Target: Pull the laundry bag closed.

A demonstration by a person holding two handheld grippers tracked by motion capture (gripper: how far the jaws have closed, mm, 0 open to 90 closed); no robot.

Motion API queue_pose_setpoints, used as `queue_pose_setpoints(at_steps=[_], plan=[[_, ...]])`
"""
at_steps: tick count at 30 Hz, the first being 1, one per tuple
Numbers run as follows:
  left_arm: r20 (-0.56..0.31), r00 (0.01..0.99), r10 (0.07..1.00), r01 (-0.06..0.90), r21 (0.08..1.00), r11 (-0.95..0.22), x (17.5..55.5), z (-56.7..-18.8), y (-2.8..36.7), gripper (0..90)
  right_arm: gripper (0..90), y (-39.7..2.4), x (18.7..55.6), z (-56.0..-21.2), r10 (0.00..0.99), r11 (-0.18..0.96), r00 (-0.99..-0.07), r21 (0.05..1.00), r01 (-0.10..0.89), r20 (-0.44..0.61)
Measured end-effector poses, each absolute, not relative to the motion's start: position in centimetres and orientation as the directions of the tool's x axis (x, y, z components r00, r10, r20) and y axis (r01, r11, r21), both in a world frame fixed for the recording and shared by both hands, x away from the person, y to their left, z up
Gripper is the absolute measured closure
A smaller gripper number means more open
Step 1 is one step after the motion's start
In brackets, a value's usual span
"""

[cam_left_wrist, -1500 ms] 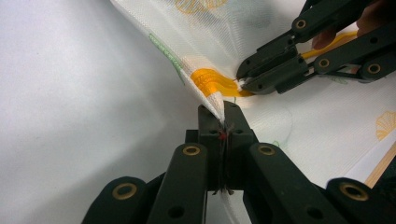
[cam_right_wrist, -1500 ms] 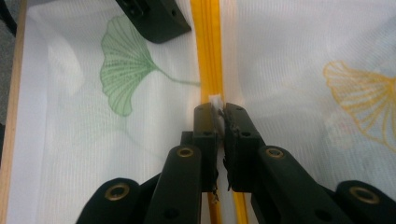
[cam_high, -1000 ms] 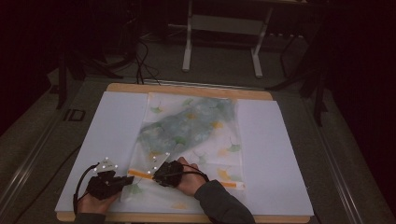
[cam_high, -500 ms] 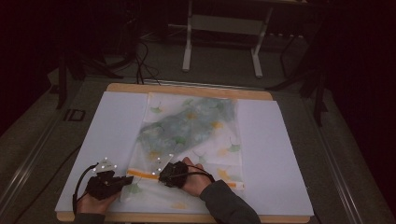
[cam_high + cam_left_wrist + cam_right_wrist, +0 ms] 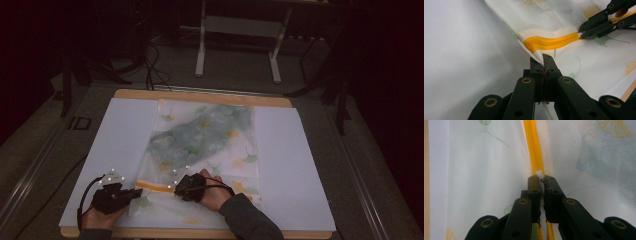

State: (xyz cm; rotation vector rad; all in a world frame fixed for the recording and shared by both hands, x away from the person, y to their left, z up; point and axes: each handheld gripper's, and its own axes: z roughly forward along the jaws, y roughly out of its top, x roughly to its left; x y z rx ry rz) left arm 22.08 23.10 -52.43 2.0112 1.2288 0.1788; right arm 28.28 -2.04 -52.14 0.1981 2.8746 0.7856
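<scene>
A white mesh bag (image 5: 205, 135) printed with green and yellow leaves lies flat on the white sheet (image 5: 120, 135); something dark green shows through it. An orange zipper (image 5: 155, 186) runs across its near end. My left gripper (image 5: 140, 192) is at the bag's left edge. In the left gripper view that gripper (image 5: 543, 58) is shut on the bag's corner just below the zipper (image 5: 551, 42). My right gripper (image 5: 175, 187) is on the zipper line, and the left gripper view shows it (image 5: 584, 33) farther off. It (image 5: 541, 178) is shut on the small white zipper pull (image 5: 539, 173).
The sheet covers a wooden table (image 5: 200, 95) whose edge shows at the back and front. A metal stand (image 5: 235, 45) and cables (image 5: 150, 60) are on the dark floor beyond the table. Bare white sheet lies to the left and right of the bag.
The right gripper has slid slightly to the right along the zipper, so a little more orange strip shows between the two grippers. The left gripper has stayed in place.
</scene>
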Motion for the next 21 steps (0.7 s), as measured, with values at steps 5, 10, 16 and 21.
queue_pose_setpoints(at_steps=[5, 10, 16, 21], plan=[[-0.254, 0.527, 0.811, 0.704, 0.665, -0.249, 22.1, -52.4, 23.1, 88.6, 84.6, -2.5, 28.2, -52.0, 0.167, 0.863, -0.979, 0.497, 0.089, -0.115], [-0.255, 0.525, 0.812, 0.705, 0.665, -0.246, 22.1, -52.4, 23.2, 88.6, 84.6, -3.0, 28.2, -51.9, 0.176, 0.868, -0.978, 0.486, 0.099, -0.114], [-0.258, 0.524, 0.811, 0.705, 0.665, -0.244, 22.1, -52.5, 23.2, 88.6, 84.6, -3.7, 28.2, -51.8, 0.181, 0.872, -0.977, 0.478, 0.106, -0.114], [-0.258, 0.523, 0.812, 0.706, 0.665, -0.244, 22.0, -52.4, 23.2, 88.5, 84.6, -4.1, 28.2, -51.8, 0.182, 0.876, -0.977, 0.470, 0.109, -0.113]])
